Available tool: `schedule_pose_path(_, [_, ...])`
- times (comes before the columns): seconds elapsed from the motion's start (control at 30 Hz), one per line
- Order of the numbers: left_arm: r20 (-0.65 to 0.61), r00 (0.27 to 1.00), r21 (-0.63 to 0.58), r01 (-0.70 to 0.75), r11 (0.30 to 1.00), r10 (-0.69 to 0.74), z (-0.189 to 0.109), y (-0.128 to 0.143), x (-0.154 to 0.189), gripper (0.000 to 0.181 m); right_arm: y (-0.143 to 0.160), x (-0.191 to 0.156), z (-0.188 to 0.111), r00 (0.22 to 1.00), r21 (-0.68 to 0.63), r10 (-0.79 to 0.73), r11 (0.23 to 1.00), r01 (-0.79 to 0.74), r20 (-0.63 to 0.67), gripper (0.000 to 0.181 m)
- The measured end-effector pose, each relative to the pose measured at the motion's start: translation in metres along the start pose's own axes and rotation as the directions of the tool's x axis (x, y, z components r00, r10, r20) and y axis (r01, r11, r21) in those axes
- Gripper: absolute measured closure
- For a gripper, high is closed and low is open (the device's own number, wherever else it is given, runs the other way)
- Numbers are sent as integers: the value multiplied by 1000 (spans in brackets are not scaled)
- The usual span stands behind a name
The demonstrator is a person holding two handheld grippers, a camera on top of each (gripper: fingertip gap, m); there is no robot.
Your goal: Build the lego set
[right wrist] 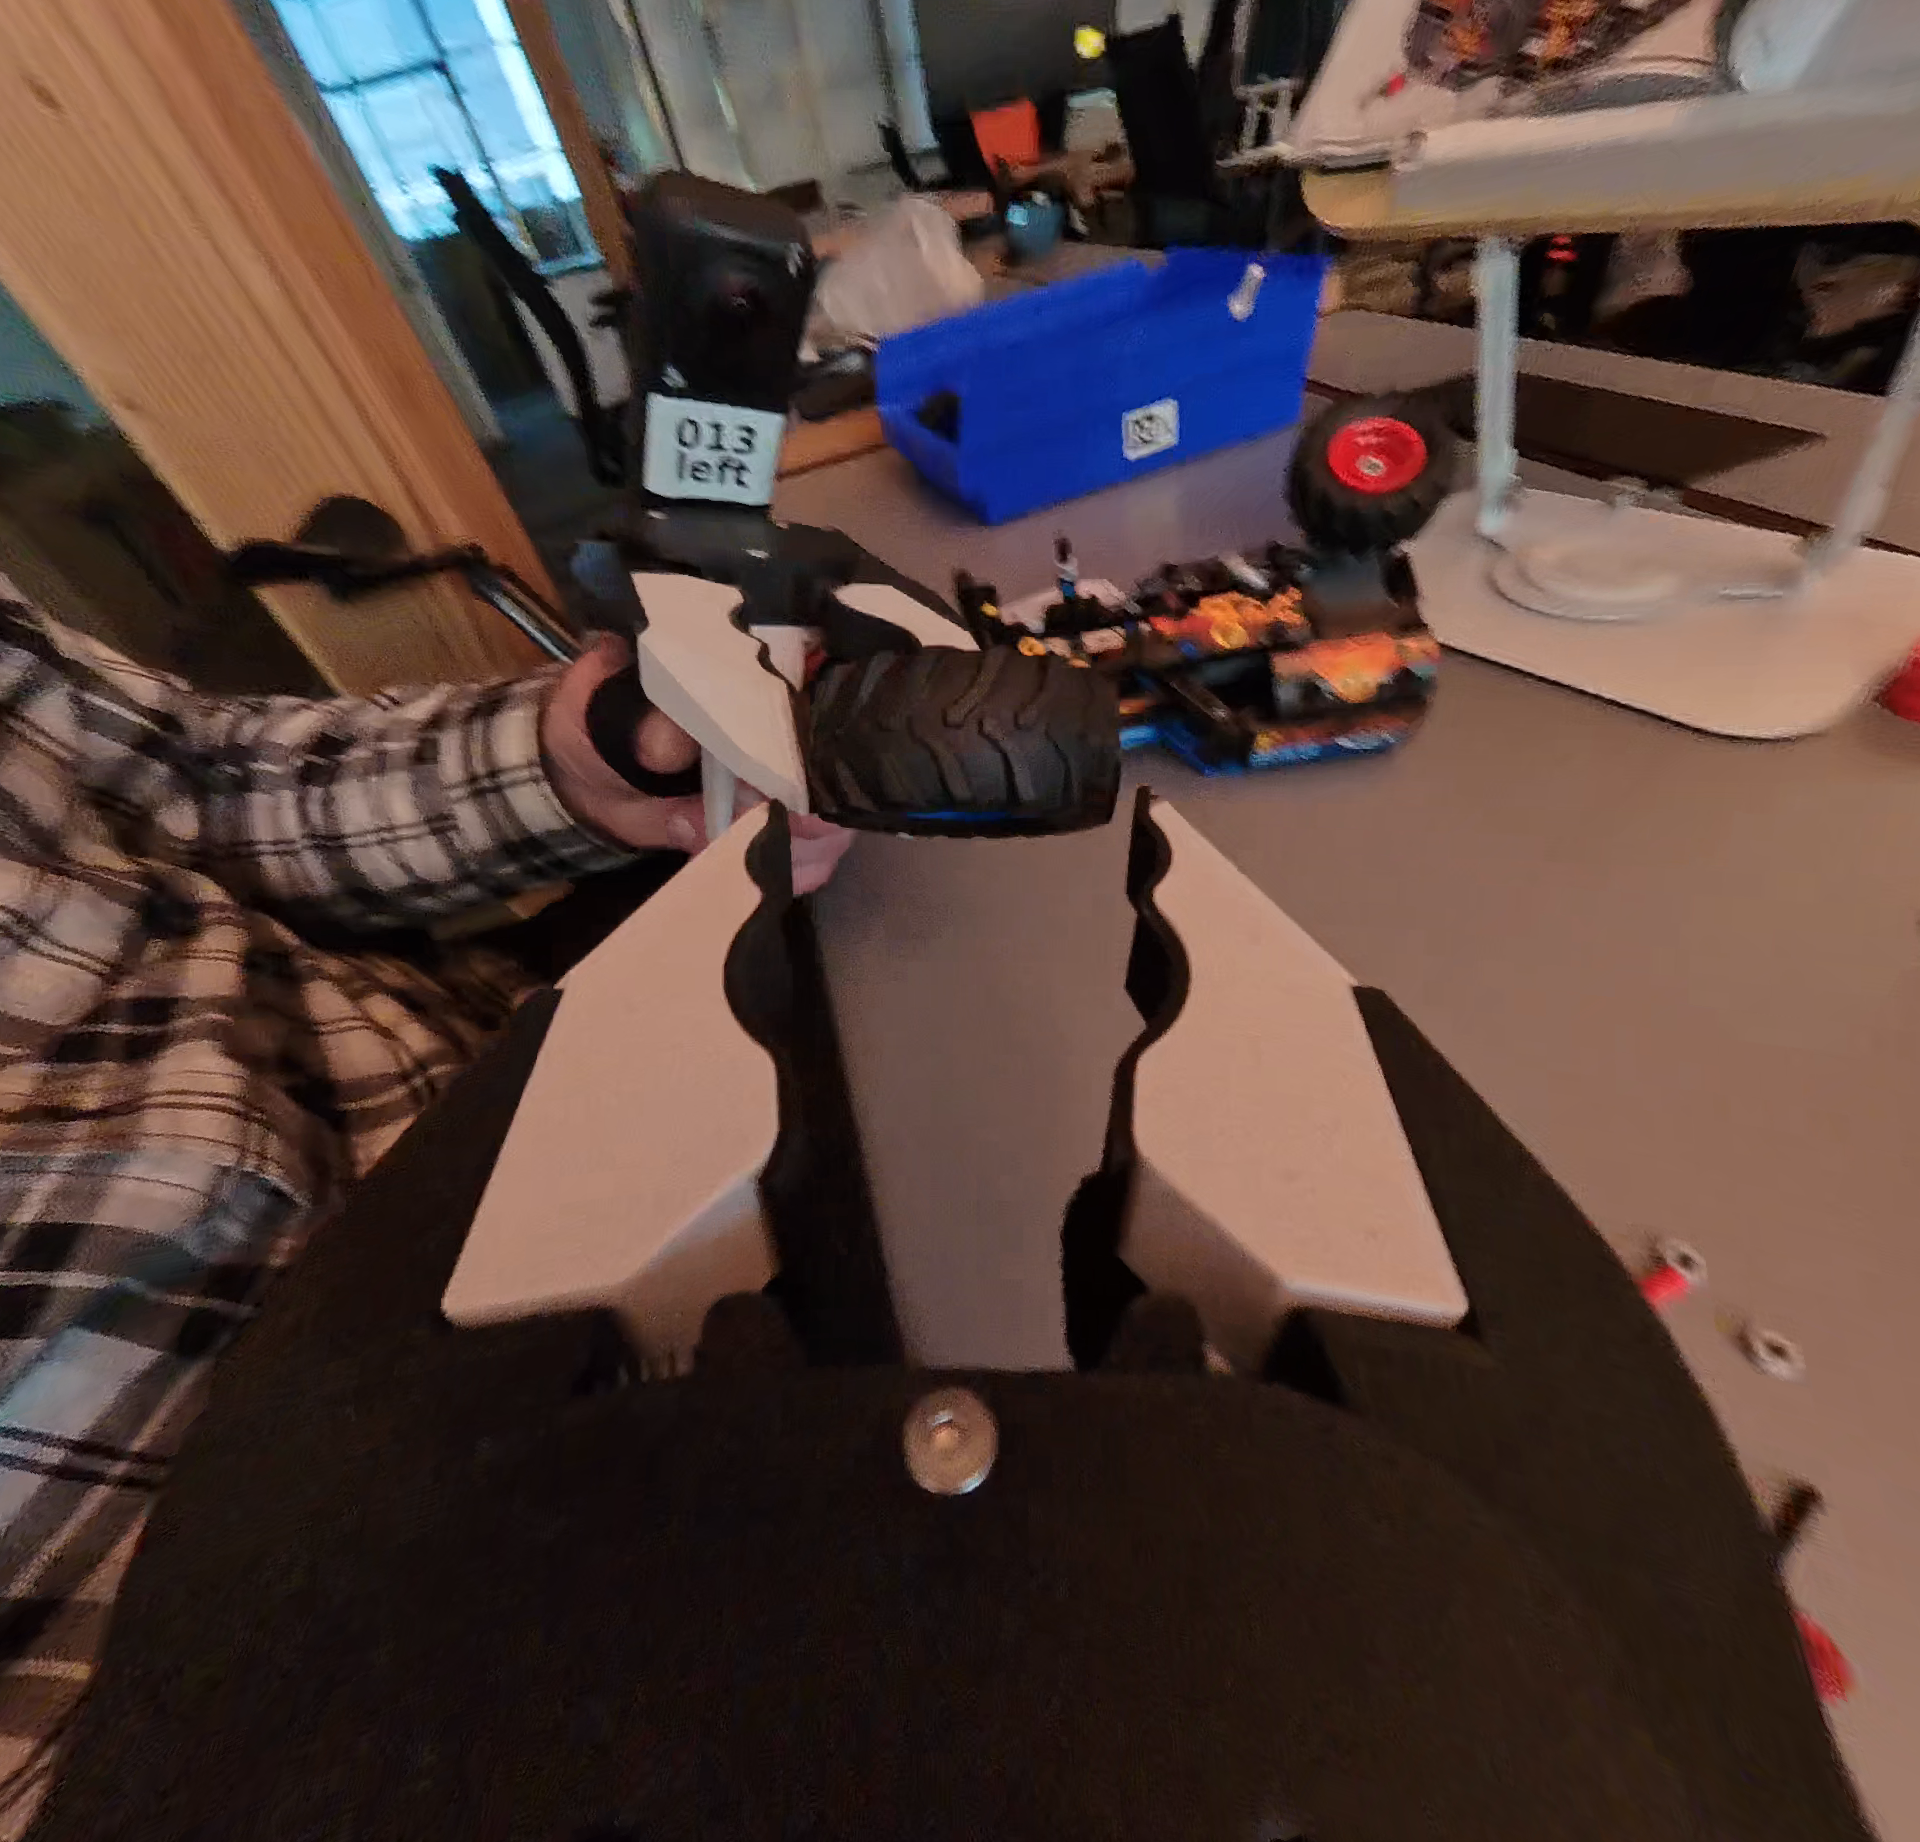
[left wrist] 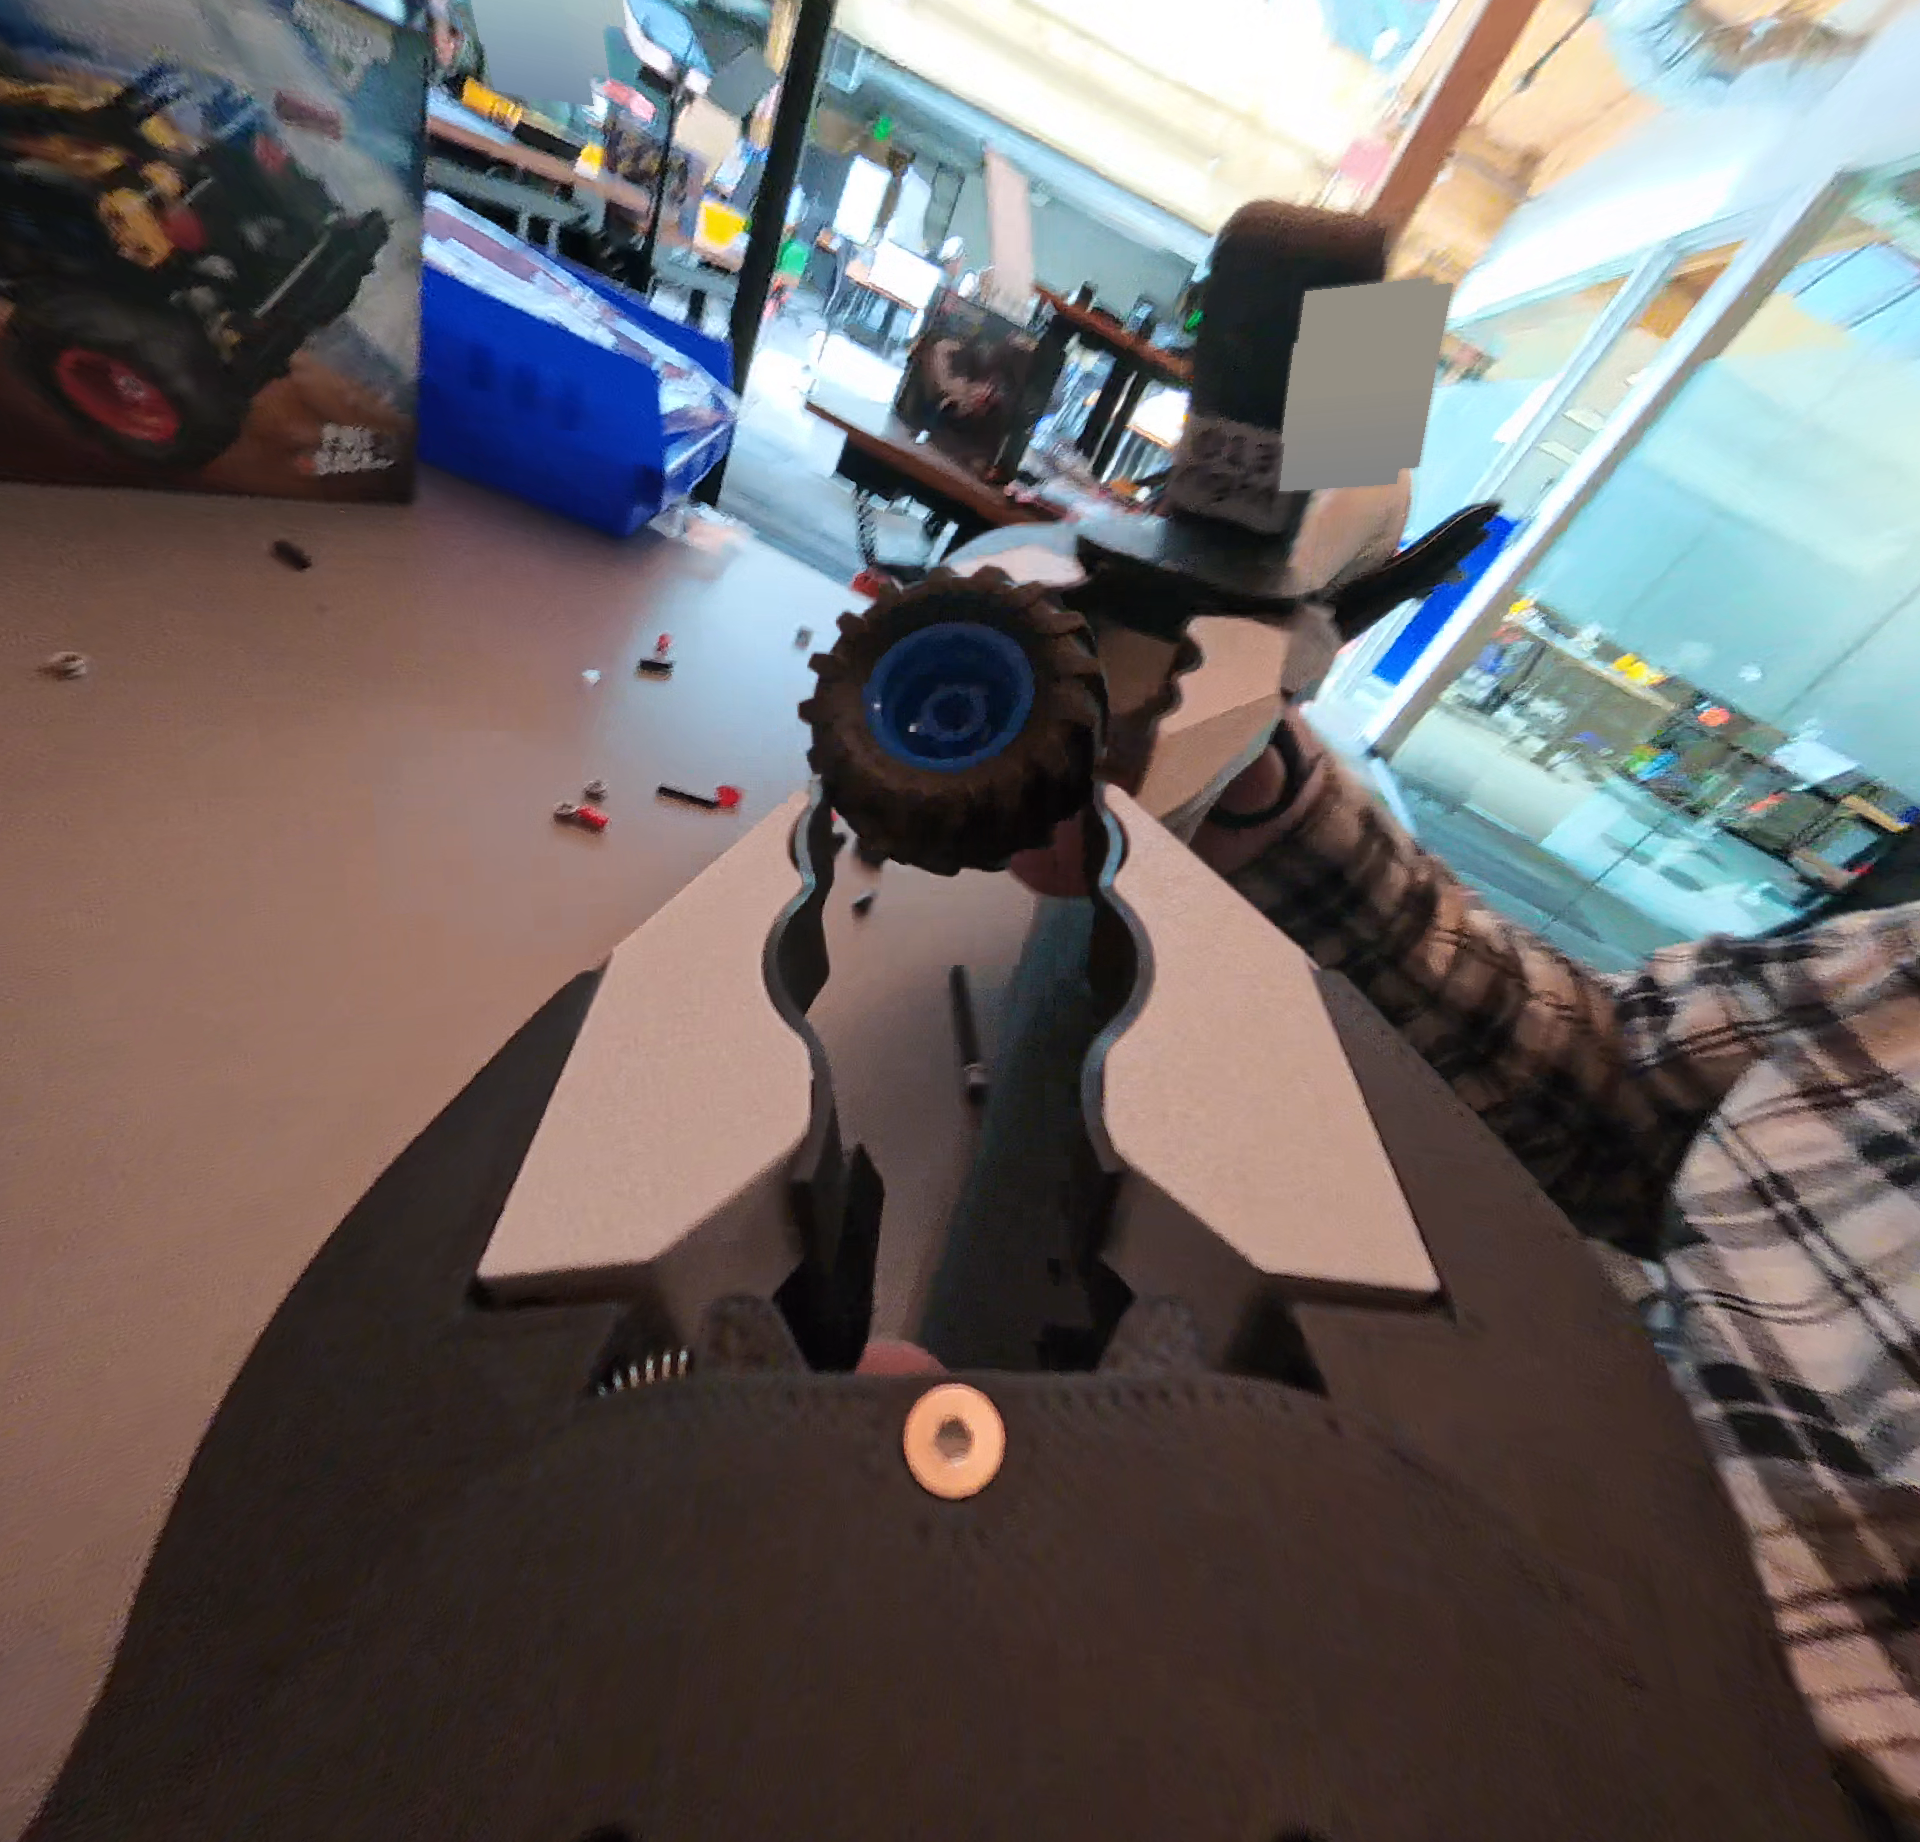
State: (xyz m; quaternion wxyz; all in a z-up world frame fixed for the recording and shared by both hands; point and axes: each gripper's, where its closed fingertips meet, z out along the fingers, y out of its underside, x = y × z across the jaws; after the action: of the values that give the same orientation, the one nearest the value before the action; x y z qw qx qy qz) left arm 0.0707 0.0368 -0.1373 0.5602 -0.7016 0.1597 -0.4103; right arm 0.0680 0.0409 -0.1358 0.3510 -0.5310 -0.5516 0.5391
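The left gripper (left wrist: 954,813) clenched a chunky black rubber tyre on a blue hub (left wrist: 951,725), held aloft above the grey table (left wrist: 312,857), likely for fitting to the part-built orange-and-black Lego truck (right wrist: 1226,649). The right gripper (right wrist: 951,816) hung released beside it.

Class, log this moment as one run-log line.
left tongs: shut on blue-hub tyre | right tongs: open, empty, facing tyre | truck chassis: on table, one red wheel fitted
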Motion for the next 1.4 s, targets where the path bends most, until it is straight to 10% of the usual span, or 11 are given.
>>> schedule_pose_path(0.23, [107, 977, -135, -171, 976, 186, -33, 8, 11, 136, -12, -28, 23, 988, -47, -150, 987, 151, 28, 111])
schedule_pose_path(0.4, [139, 985, -132, -82, 988, 101, -47, 20, 6, 174, -1, -47, 51, 971, -102, -224, 967, 232, 84, 181])
schedule_pose_path(0.77, [284, 927, -302, -155, 941, 244, -85, 36, -22, 155, 54, 2, 46, 987, -440, -160, 886, 147, 8, 149])
schedule_pose_path(1.07, [547, 618, -562, -228, 795, 564, -169, 25, -119, 125, 79, 37, 47, 982, -606, -188, 780, 155, 10, 125])
schedule_pose_path(1.4, [496, 541, -683, -240, 690, 679, -167, 36, -152, 171, 96, 43, 64, 971, -617, -240, 760, 204, 25, 130])
